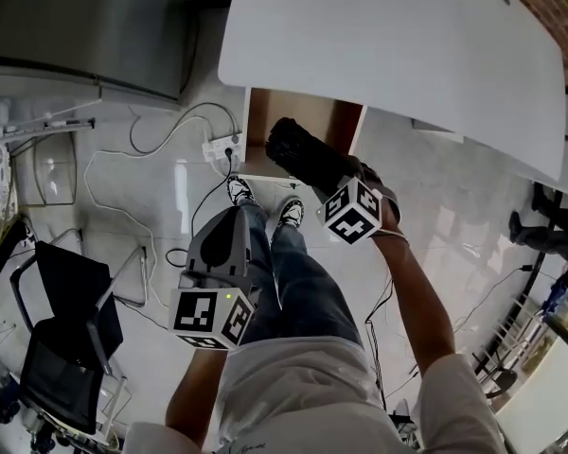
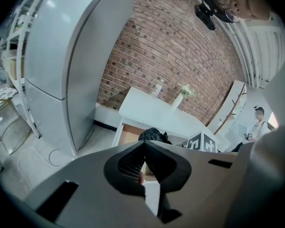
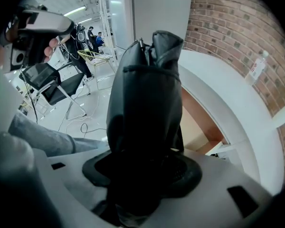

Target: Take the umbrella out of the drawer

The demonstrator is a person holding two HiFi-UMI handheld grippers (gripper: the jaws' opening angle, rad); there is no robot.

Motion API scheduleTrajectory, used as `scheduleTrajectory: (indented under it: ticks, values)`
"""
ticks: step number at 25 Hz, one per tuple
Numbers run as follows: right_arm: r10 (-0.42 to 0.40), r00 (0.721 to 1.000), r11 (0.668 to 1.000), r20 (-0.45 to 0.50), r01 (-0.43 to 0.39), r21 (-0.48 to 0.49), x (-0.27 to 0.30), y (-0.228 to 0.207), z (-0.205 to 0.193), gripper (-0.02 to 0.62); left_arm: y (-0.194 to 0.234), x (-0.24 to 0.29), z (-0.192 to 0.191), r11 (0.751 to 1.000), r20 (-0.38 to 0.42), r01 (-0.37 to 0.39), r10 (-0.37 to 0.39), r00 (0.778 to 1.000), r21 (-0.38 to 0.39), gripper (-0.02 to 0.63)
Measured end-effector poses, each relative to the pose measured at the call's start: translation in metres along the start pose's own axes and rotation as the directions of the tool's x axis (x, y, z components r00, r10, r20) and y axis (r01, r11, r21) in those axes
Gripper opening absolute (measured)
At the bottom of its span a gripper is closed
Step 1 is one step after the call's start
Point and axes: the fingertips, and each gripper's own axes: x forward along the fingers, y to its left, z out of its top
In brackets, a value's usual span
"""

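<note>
A black folded umbrella (image 1: 303, 152) hangs over the open drawer (image 1: 263, 121), whose brown inside shows under the white table. My right gripper (image 1: 346, 183) is shut on the umbrella's lower end. In the right gripper view the umbrella (image 3: 145, 94) stands up out of the right gripper (image 3: 142, 170) and fills the middle, with the drawer (image 3: 195, 122) behind it. My left gripper (image 1: 232, 218) hovers lower left, apart from the umbrella, over my legs. Its tips meet, shut and empty, in the left gripper view (image 2: 144, 148), where the umbrella (image 2: 153, 135) shows beyond.
The white table (image 1: 388, 55) spans the top right. A grey refrigerator (image 1: 85, 26) stands at the upper left. A power strip (image 1: 222, 148) with cables lies by the drawer. A black chair (image 1: 62, 329) stands at the lower left. A brick wall (image 2: 180, 46) backs the table.
</note>
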Motion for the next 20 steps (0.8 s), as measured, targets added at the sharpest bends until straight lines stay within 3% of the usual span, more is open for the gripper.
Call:
scheduleTrajectory:
  ticks: [20]
  values:
    - [0.007, 0.997, 0.999, 0.078, -0.01, 0.036, -0.075, 0.01, 0.02, 0.242, -0.036, -0.036, 0.033, 0.999, 0.029, 0.004, -0.006, 1.0, 0.037, 0.017]
